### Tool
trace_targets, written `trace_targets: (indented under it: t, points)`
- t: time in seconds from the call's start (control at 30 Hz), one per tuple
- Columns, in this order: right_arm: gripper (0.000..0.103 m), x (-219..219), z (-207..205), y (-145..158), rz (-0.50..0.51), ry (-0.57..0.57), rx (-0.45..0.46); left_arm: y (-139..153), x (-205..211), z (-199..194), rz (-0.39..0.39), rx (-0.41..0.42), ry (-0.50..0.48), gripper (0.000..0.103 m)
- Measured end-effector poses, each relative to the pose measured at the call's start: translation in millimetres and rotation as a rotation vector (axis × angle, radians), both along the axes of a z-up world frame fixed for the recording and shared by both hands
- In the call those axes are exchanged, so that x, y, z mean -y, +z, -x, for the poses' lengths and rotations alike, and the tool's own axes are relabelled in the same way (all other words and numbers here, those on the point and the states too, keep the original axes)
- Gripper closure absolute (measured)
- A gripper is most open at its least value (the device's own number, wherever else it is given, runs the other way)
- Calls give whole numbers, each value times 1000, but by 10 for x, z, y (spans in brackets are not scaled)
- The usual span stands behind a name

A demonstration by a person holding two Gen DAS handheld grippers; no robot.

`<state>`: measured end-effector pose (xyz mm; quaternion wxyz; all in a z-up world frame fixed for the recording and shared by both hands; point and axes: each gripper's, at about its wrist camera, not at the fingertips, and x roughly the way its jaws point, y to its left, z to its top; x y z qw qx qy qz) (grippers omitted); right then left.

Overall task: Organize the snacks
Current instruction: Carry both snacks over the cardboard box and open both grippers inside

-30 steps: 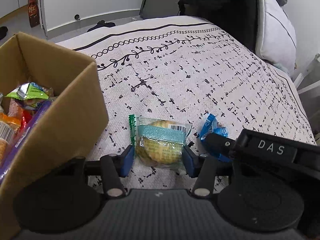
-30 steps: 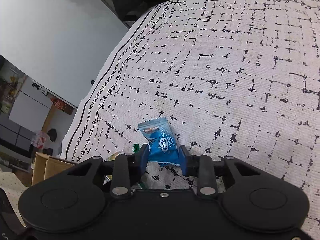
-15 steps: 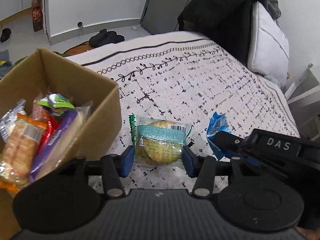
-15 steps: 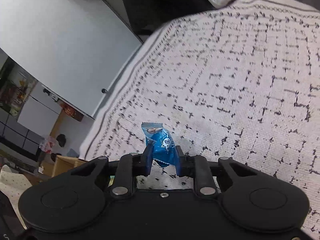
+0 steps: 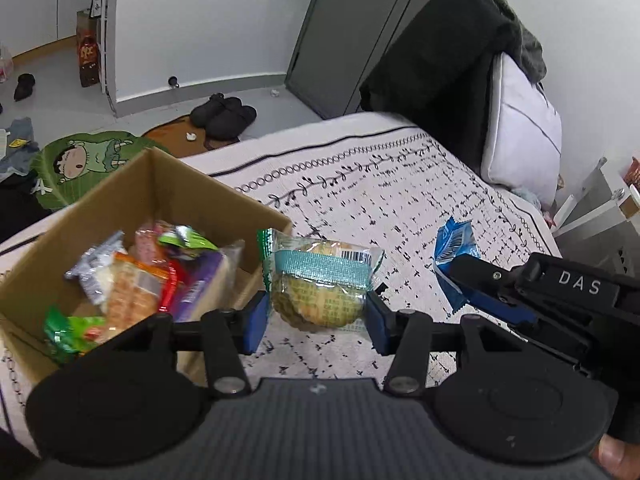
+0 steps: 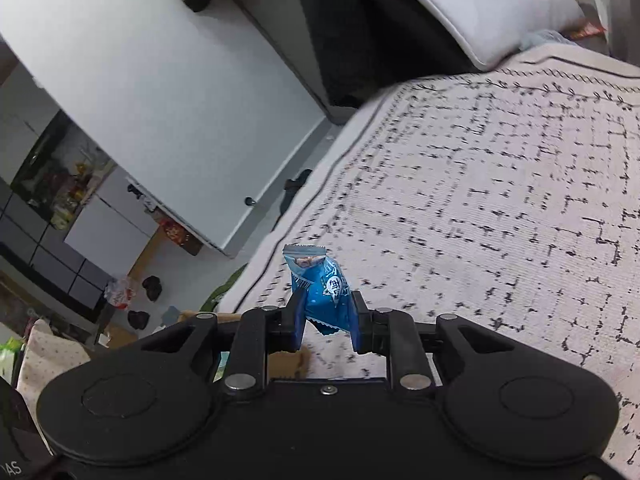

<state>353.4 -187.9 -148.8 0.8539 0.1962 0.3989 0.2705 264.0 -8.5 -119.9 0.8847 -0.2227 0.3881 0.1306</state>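
My left gripper (image 5: 316,320) is shut on a clear-wrapped round pastry with a teal band (image 5: 320,280) and holds it above the bed, just right of an open cardboard box (image 5: 168,184) with several snack packets inside (image 5: 136,280). My right gripper (image 6: 326,324) is shut on a small blue snack packet (image 6: 320,284) and holds it up off the bed. The same packet (image 5: 454,248) and the right gripper's fingers (image 5: 492,292) show at the right of the left wrist view.
The bed has a white cover with black marks (image 5: 380,184). A white pillow (image 5: 520,136) and dark clothing (image 5: 444,60) lie at its head. Black slippers (image 5: 224,116) and a green cartoon mat (image 5: 84,160) are on the floor beyond the box.
Both grippers have lifted their snacks off the bed. The left one has risen and come nearer the box's opening. The right one has tilted up with the blue packet.
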Motion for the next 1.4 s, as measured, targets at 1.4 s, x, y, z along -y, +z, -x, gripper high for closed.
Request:
trace_targets:
  t: [1.4]
  points:
    - [82, -962, 607, 329, 0, 197, 75, 523, -1232, 813, 28, 1, 136, 38]
